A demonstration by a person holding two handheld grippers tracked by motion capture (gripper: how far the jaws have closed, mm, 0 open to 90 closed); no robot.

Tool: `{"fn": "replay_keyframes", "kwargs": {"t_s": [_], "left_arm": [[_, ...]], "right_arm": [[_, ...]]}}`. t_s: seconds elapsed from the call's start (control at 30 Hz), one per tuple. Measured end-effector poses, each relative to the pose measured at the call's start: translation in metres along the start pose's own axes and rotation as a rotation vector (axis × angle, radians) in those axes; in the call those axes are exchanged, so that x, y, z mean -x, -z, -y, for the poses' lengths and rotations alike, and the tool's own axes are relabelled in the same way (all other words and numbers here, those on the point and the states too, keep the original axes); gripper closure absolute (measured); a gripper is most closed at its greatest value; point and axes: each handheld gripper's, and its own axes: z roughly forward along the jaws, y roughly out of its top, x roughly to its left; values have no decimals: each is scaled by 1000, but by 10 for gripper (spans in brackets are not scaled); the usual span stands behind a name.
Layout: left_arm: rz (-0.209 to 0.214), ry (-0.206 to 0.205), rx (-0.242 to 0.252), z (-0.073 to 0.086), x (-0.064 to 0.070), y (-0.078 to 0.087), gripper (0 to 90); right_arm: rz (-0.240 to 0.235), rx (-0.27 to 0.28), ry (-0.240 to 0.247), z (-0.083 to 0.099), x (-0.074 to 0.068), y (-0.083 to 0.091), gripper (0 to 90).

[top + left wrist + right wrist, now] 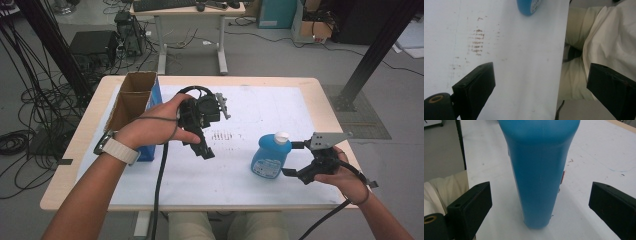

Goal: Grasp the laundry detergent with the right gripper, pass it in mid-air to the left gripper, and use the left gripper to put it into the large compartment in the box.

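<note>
My right fingers (477, 207) are spread wide on either side of the blue bottle (539, 170), not yet touching it; the right gripper (296, 159) sits level with its lower body. The bottle (271, 155) stands upright with its white cap (281, 136) on, at the near right of the worktop (235, 185). I judge this the approach before the grasp: next I must close squarely on the flanks, low enough not to tip it. My left gripper (206, 142) hangs over the middle, fingers (474, 87) apart and empty, near the cardboard box (131, 100) at the left.
</note>
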Motion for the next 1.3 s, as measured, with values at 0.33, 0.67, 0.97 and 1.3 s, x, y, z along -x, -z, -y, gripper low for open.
{"fn": "replay_keyframes", "kwargs": {"t_s": [0.33,0.67,0.97,1.3], "left_arm": [[2,1,-3,0,0,0,85],[0,3,-3,1,0,0,84],[-3,4,1,0,1,1,85],[-2,5,-1,1,0,1,85]], "right_arm": [[-4,1,2,1,1,-2,48],[-1,3,-1,2,1,-1,48],[2,0,-7,2,1,0,48],[0,5,-2,2,2,-1,50]]}}
